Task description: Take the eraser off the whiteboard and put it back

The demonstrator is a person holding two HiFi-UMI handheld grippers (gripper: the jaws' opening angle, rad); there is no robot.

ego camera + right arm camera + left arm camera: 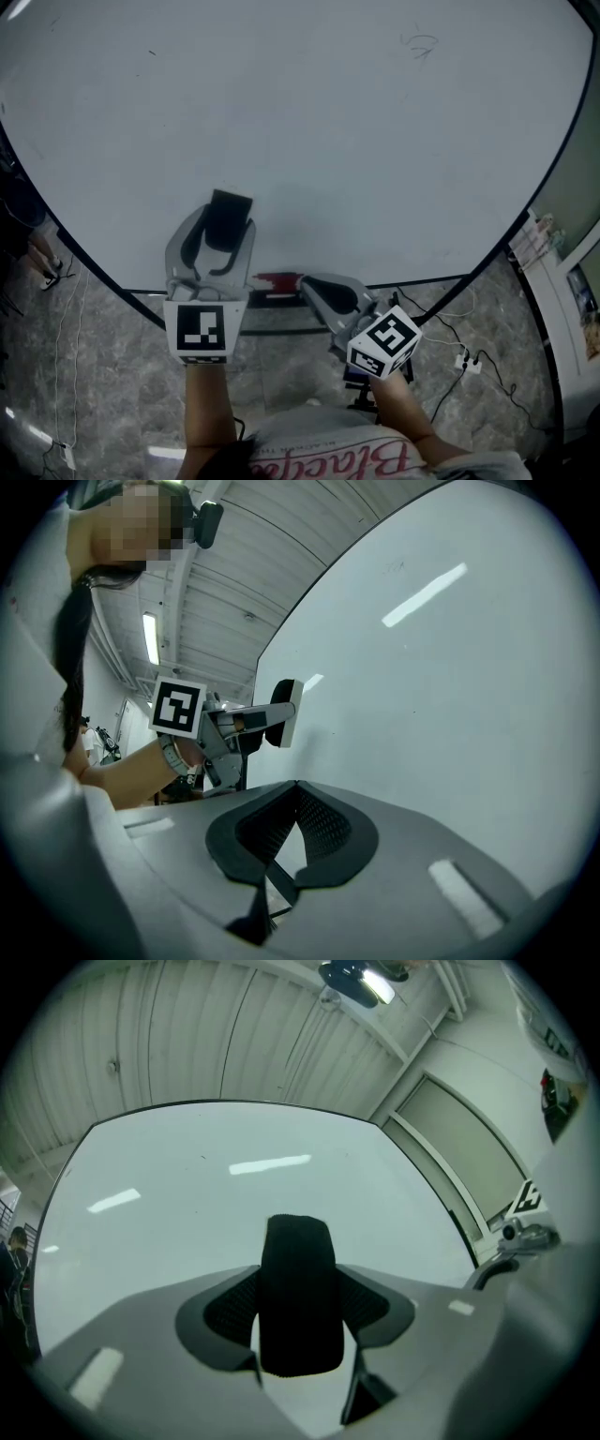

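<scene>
The black eraser (232, 208) stands upright between the jaws of my left gripper (227, 225), which is shut on it in front of the lower part of the whiteboard (309, 122). In the left gripper view the eraser (298, 1293) fills the gap between the pads of the left gripper (300, 1283). The right gripper view shows the eraser (284, 712) from the side, its pale face turned to the whiteboard (441, 667); whether it touches the board I cannot tell. My right gripper (306, 282) is shut and empty low by the board's ledge; its tips (296, 786) meet.
A red object (277, 281) lies on the ledge under the board, between the two grippers. A small scribble (420, 43) marks the board's upper right. Cables and a power strip (466, 362) lie on the floor at right, beside a shelf (551, 267).
</scene>
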